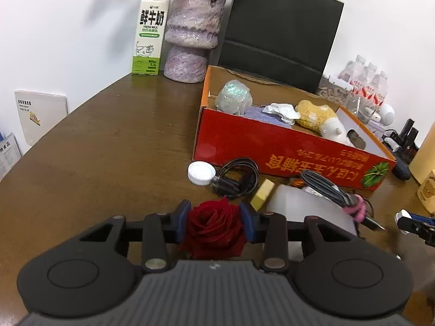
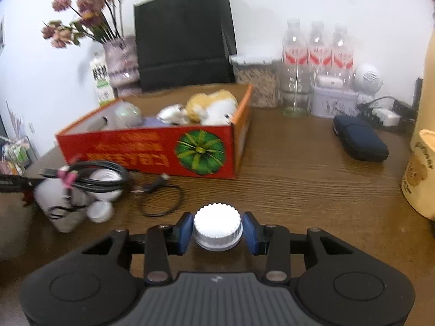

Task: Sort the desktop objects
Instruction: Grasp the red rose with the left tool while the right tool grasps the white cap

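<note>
So my left gripper [image 1: 214, 224] had its blue pads squeezed in on either side of a dark red rose [image 1: 213, 226], and they looked to be pressing right against the petals, so I'd call that a grip. The rose sat low over the brown table [image 1: 103, 163], just in front of the red cardboard box [image 1: 272, 146].

My right gripper [image 2: 217, 231] was about half closed around a white ribbed cap [image 2: 217, 226]. The left pad looked like it was touching the cap; on the right side I couldn't quite tell whether the pad was touching or a hair off. The cap was resting on the table, well in front of the box's corner with the green leafy print.

Still loose by the box: another white cap [image 1: 201, 173], a coil of black cable [image 1: 239, 179], a yellow eraser-looking block [image 1: 262, 194], a white rounded thing [image 1: 307, 209] with a second cable bundle [image 1: 326, 187] lying across it.

Inside the box were a plush toy [image 1: 320, 119], crumpled paper [image 1: 282, 111] and a greenish wrapped lump [image 1: 233, 96].

A milk carton [image 1: 149, 32], a vase [image 1: 191, 35] and a black bag [image 1: 280, 27] stood along the wall.
</note>
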`<act>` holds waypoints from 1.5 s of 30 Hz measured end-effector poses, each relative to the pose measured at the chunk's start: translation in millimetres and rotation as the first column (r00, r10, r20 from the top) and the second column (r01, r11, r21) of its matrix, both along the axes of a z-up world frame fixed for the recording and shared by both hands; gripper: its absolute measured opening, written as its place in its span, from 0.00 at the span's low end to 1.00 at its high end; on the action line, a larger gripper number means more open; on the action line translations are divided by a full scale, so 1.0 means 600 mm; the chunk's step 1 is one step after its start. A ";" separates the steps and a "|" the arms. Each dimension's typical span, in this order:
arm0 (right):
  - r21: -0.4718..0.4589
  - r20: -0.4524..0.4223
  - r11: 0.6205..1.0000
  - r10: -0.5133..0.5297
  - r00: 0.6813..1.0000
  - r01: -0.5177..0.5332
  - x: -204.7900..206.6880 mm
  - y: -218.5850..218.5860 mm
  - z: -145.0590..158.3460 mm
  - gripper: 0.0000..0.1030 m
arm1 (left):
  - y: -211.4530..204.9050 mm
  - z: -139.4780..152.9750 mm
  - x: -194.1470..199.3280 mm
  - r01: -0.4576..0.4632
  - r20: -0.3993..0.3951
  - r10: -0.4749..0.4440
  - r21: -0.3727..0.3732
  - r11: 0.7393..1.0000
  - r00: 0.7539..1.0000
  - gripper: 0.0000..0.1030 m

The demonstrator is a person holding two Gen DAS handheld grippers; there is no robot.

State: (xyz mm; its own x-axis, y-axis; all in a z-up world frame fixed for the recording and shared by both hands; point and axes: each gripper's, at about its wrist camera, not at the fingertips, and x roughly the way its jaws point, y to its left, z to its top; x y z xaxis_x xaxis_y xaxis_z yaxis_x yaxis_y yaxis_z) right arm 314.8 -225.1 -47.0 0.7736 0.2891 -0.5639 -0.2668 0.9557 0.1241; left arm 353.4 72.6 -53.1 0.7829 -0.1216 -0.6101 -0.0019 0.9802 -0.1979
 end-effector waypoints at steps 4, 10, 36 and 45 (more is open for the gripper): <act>0.011 0.048 1.000 0.002 0.999 -0.003 -0.075 0.031 0.026 0.38 | 0.004 0.019 -0.060 -0.009 0.003 0.009 -0.004 1.000 1.000 0.36; 0.000 0.106 0.997 0.075 0.992 -0.075 -0.196 0.077 0.070 0.38 | -0.007 0.075 -0.164 -0.019 0.070 0.015 0.052 0.998 0.997 0.36; 0.024 0.144 0.996 0.086 0.986 -0.090 -0.511 0.164 0.102 0.38 | -0.084 0.104 -0.456 0.171 0.121 -0.168 -0.015 0.985 0.978 0.38; 0.034 0.147 0.996 0.076 0.986 -0.082 -0.514 0.162 0.106 0.38 | -0.095 0.095 -0.463 0.176 0.116 -0.176 0.009 0.984 0.978 0.38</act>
State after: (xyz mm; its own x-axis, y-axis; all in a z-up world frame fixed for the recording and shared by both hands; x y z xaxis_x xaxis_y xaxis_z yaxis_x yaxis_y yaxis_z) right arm 6.2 -128.0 16.9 0.8203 0.3725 -0.4340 -0.3590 0.9261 0.1164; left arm 75.3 15.9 3.9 0.8147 -0.2643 -0.5162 0.1933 0.9630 -0.1880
